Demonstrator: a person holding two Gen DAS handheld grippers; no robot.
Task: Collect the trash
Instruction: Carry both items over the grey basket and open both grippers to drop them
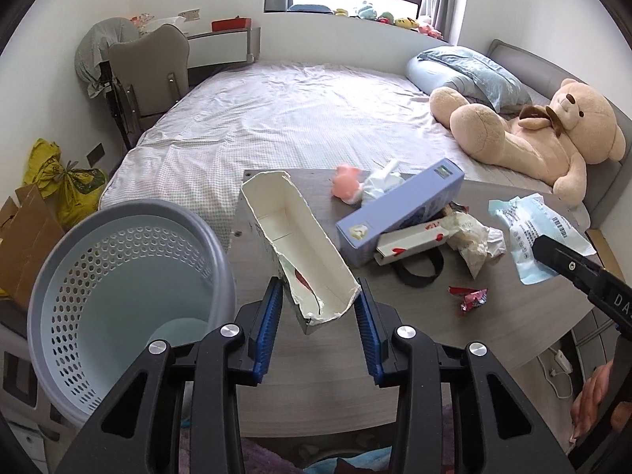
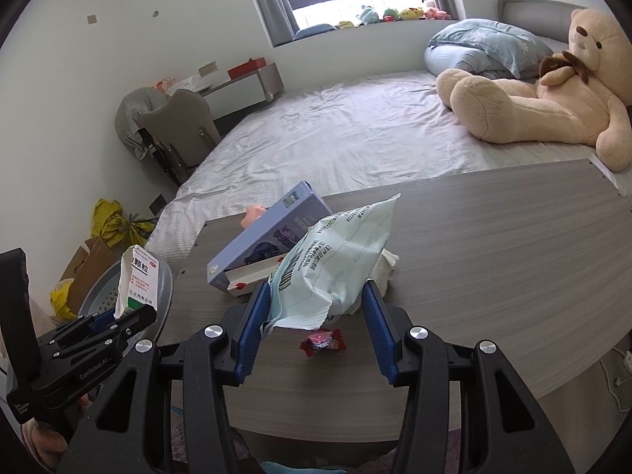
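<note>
My left gripper (image 1: 319,308) is shut on a torn, open white carton (image 1: 300,245) and holds it tilted above the grey wooden table (image 1: 316,379), just right of the grey-and-blue perforated basket (image 1: 138,210). The right wrist view shows that carton (image 2: 142,280) in the left gripper (image 2: 126,316) over the basket's rim (image 2: 98,296). My right gripper (image 2: 316,316) is shut on a pale mint plastic bag (image 2: 335,260). On the table lie a purple box (image 1: 399,213), a heart-print box (image 1: 410,239), crumpled paper (image 1: 474,241) and a red wrapper (image 2: 322,341).
A pink toy (image 1: 347,181) and a tissue wad (image 1: 381,185) lie at the table's far edge, a black strap (image 1: 418,270) under the boxes. Behind is a bed (image 1: 296,118) with a big teddy bear (image 1: 553,130). Cardboard (image 1: 27,233) and a yellow bag (image 1: 59,181) sit left.
</note>
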